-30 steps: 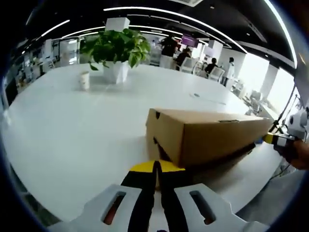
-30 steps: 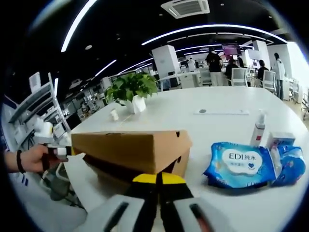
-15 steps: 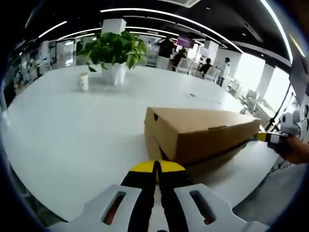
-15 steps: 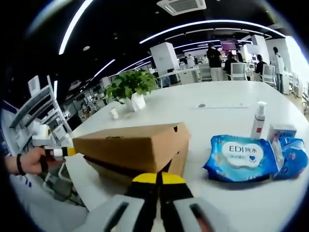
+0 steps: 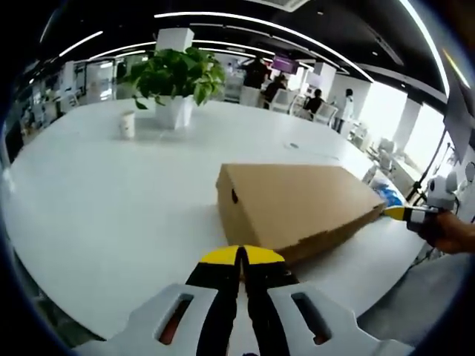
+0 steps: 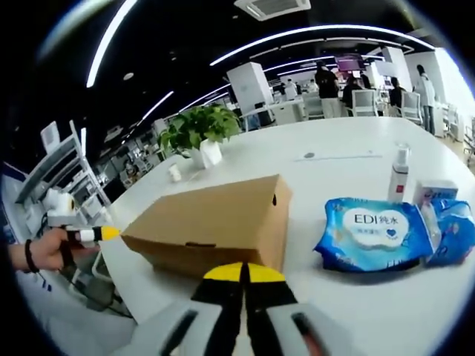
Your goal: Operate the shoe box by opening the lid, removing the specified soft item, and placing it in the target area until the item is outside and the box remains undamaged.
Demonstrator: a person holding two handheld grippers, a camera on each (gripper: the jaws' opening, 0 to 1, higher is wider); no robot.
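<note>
In the left gripper view, the left claw (image 5: pixel 241 259) has its yellow-tipped black jaws pressed together, holding nothing, just in front of the brown cardboard shoe box (image 5: pixel 297 204). The box lies on the white round bench (image 5: pixel 104 200) with its lid down flat. Beyond the box stands a green leafy plant in a white pot (image 5: pixel 177 81), with a small white paper cup (image 5: pixel 129 124) beside it. At the box's far end a hand holds the right claw (image 5: pixel 404 213), its yellow tip close by the box corner.

In the right gripper view, the right claw (image 6: pixel 241 276) is likewise closed on nothing, close to the box (image 6: pixel 215 222). Right of the box lie a blue wet-wipe pack (image 6: pixel 371 233), a clear pump bottle (image 6: pixel 398 174) and a crumpled blue packet (image 6: pixel 453 230). Left of the box a hand (image 6: pixel 33 248) holds the left claw (image 6: pixel 93 234); from here I cannot tell how its jaws stand
</note>
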